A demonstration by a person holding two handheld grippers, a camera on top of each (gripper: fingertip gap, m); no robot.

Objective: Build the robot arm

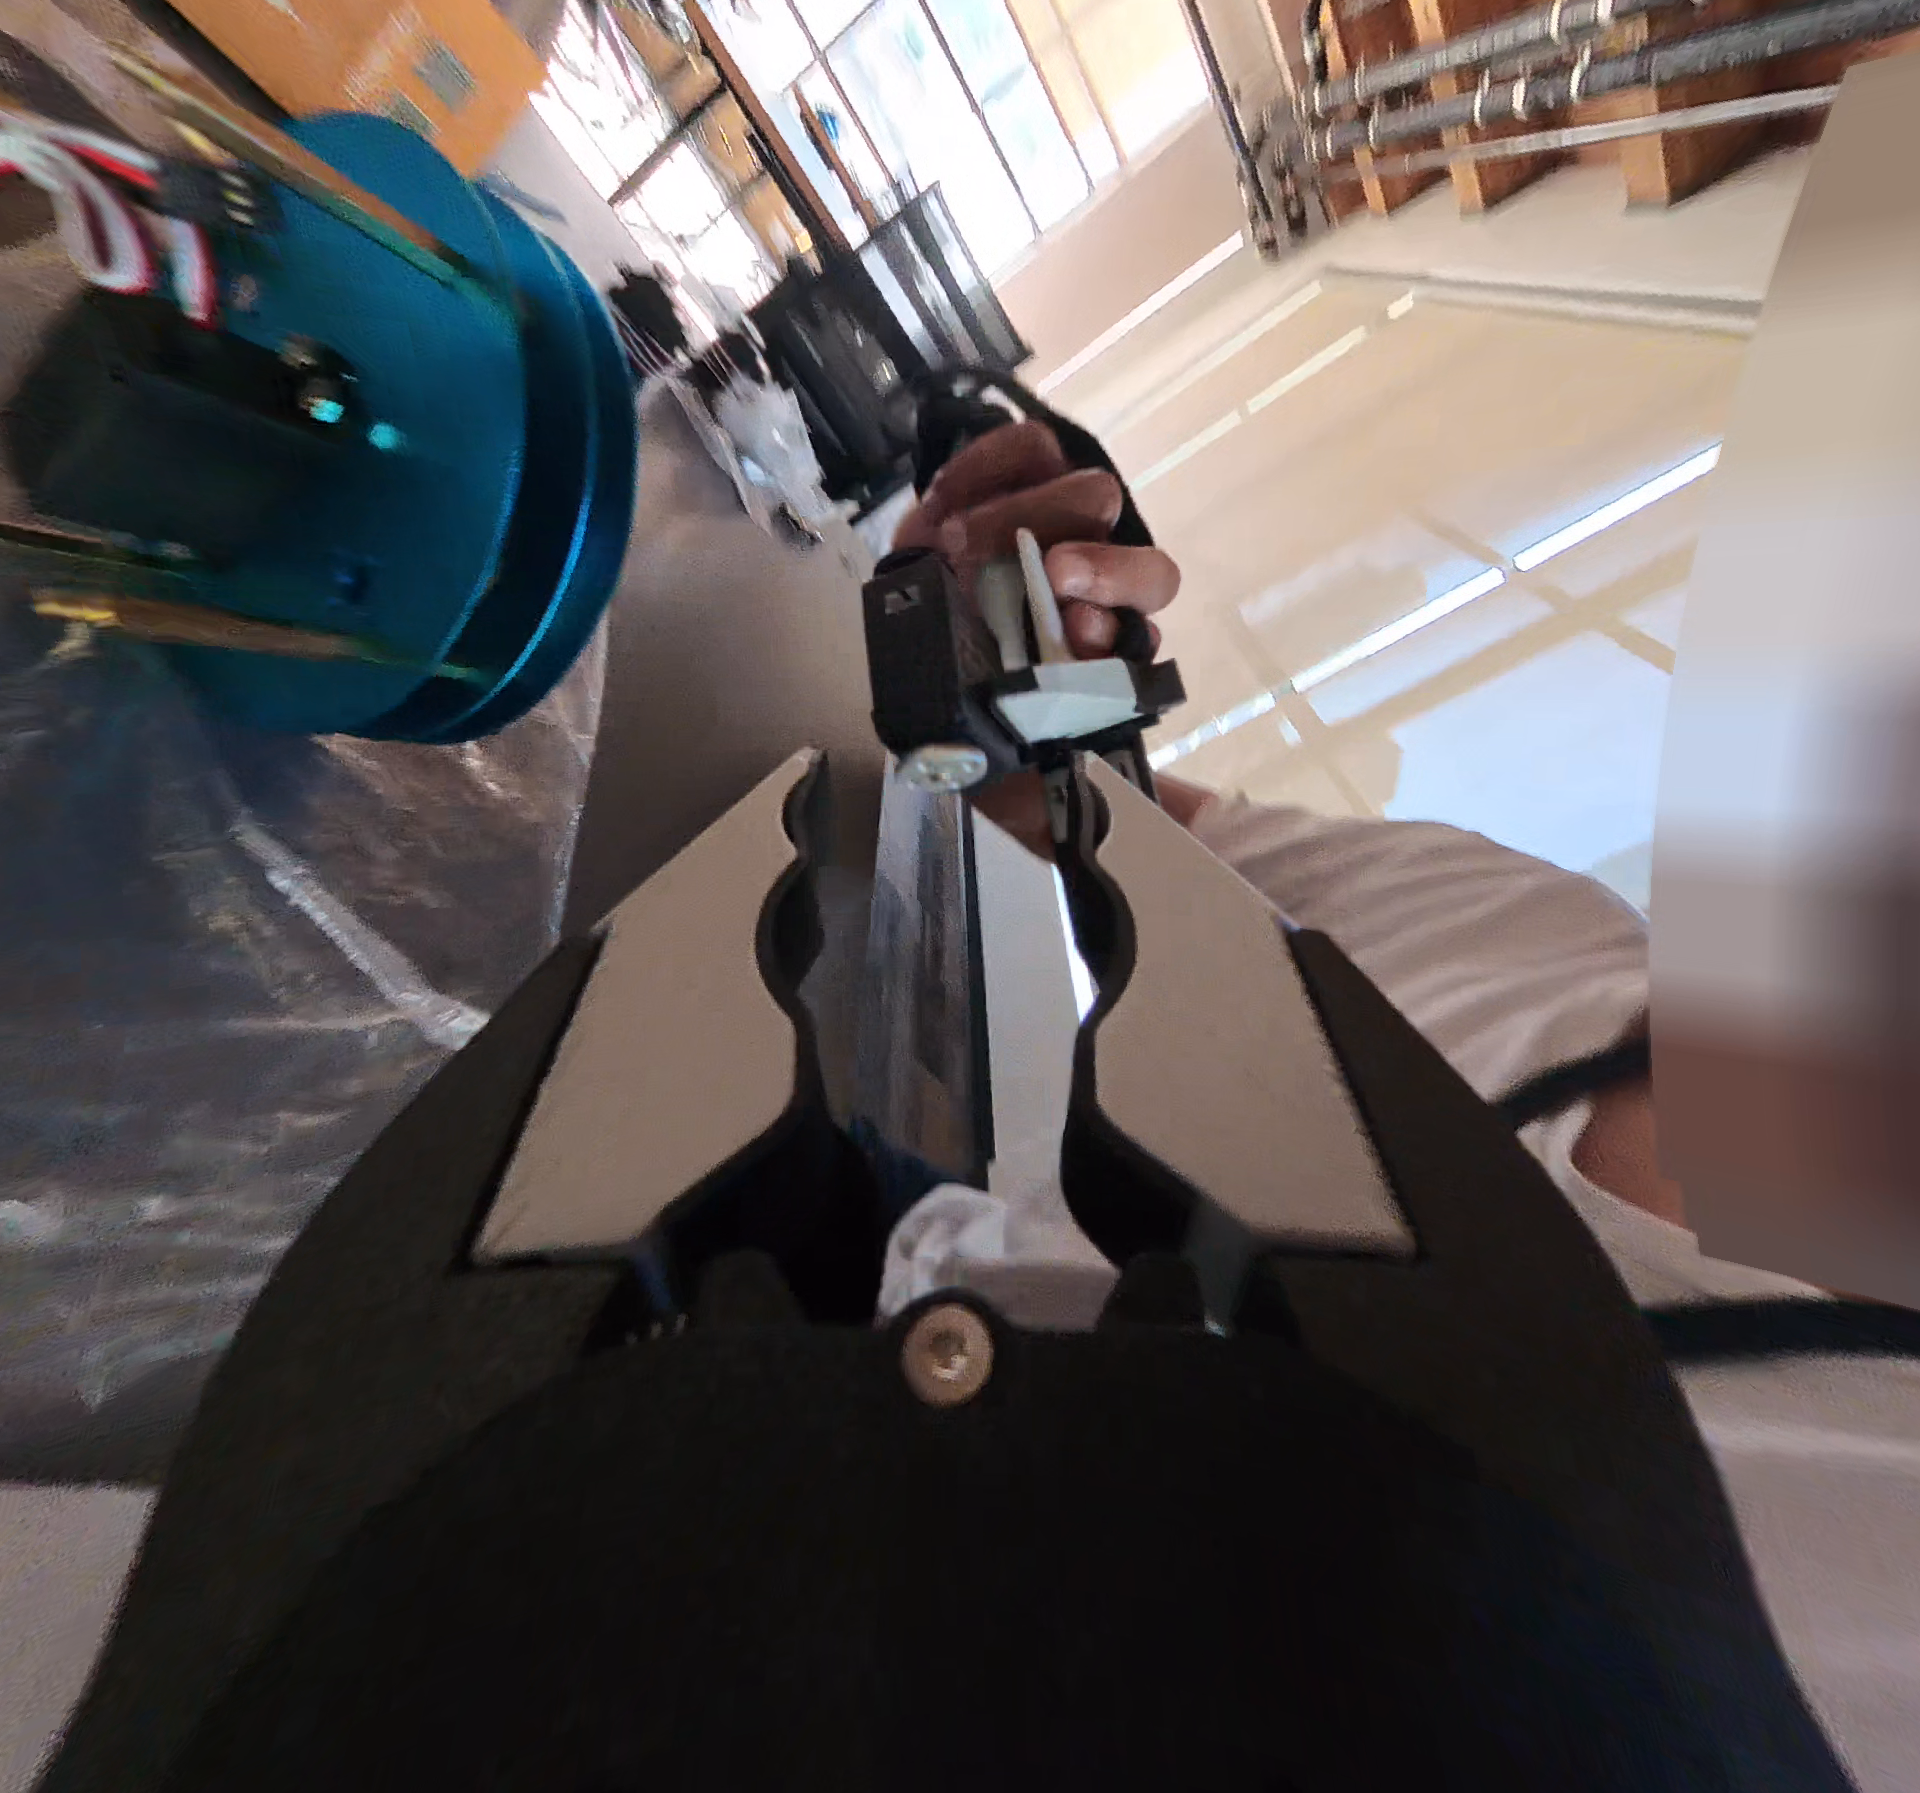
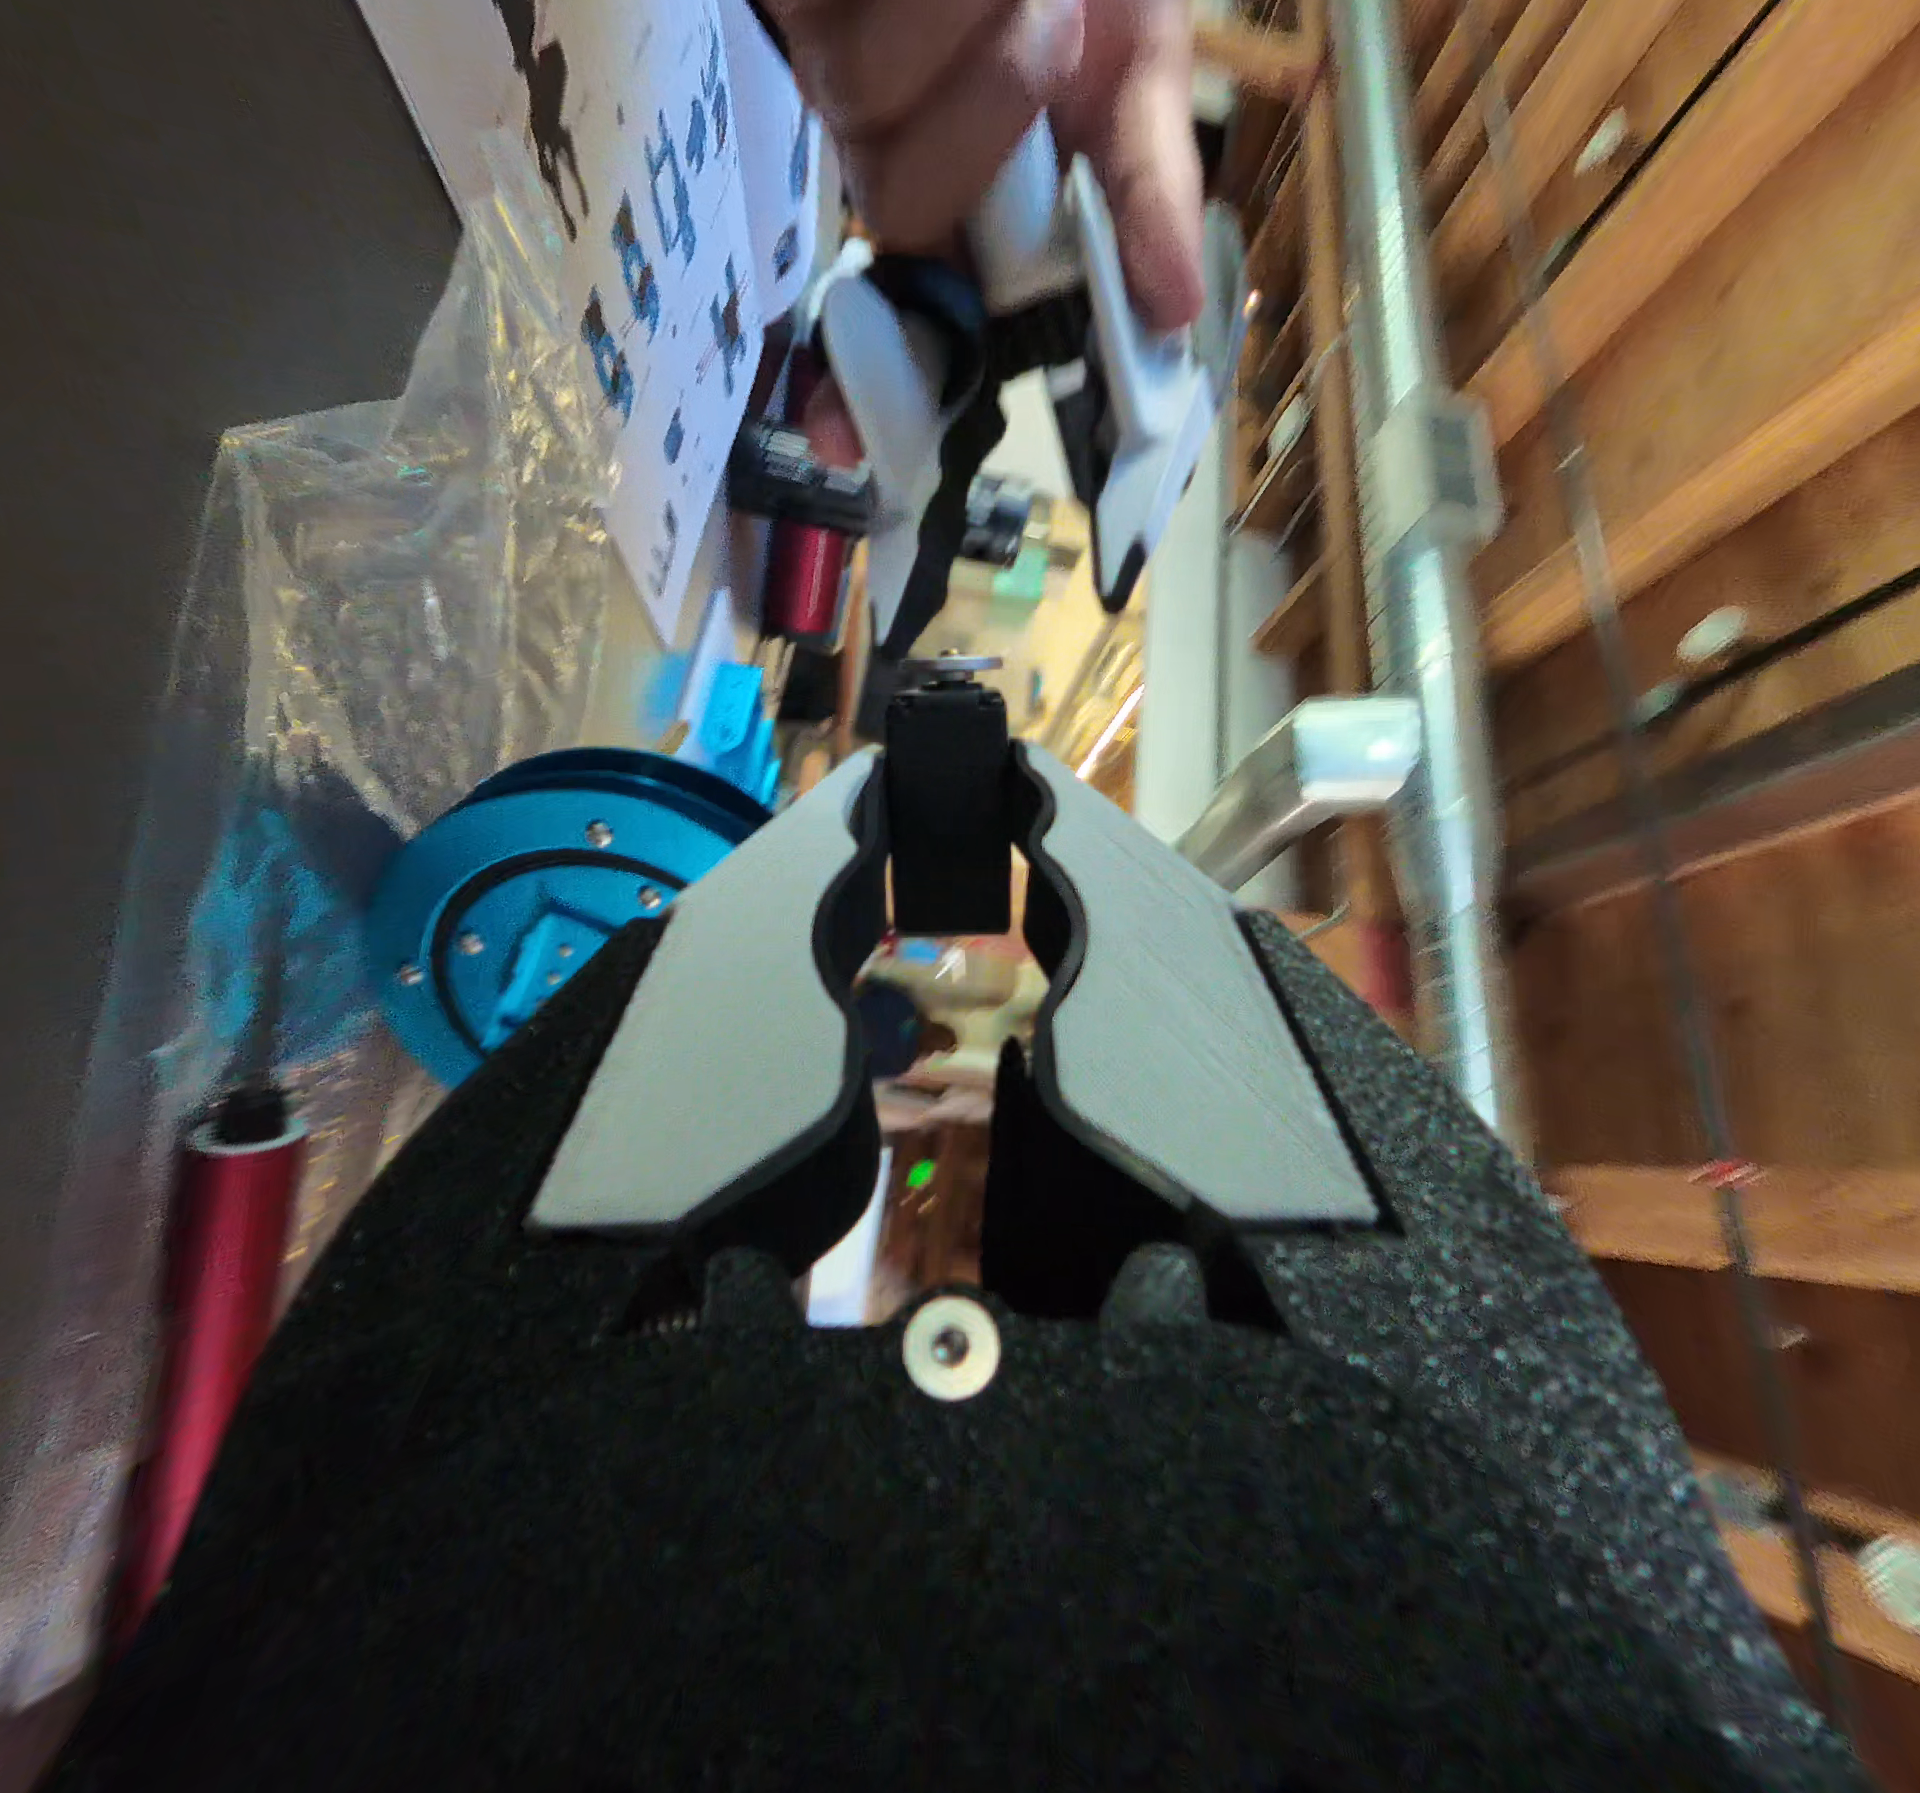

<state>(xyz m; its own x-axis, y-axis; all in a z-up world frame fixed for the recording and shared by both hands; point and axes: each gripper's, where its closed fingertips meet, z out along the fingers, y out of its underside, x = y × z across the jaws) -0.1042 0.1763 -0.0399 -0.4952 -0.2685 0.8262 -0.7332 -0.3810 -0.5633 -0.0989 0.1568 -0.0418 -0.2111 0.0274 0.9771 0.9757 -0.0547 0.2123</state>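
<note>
My right gripper (image 2: pixel 945 756) is shut on a small black servo block (image 2: pixel 948 834) with a silver round horn (image 2: pixel 951 665) on its far end. In the left wrist view the same block (image 1: pixel 914 663) shows just past my fingertips, with a hand (image 1: pixel 1039 517) behind it. My left gripper (image 1: pixel 954 764) is open, its jaws apart. A shiny metal strip (image 1: pixel 920 964) runs along the gap without clearly touching either finger. In the right wrist view the left gripper (image 2: pixel 1013 600) hangs open under a hand (image 2: pixel 935 29), just beyond the servo.
A blue round motor housing (image 1: pixel 416 455) with wires sits at the left, also seen in the right wrist view (image 2: pixel 540 912), on crinkled clear plastic (image 2: pixel 364 652). Red cylinders (image 2: pixel 218 1328), a printed sheet (image 2: pixel 623 185), an aluminium bar (image 2: pixel 1299 787) and wooden panels (image 2: pixel 1662 496) surround it. Both grippers' tips are close together, under 4 cm apart. The blue round motor housing (image 1: pixel 416 455) sits 10 centimetres or so from the ends of my left fingers.
</note>
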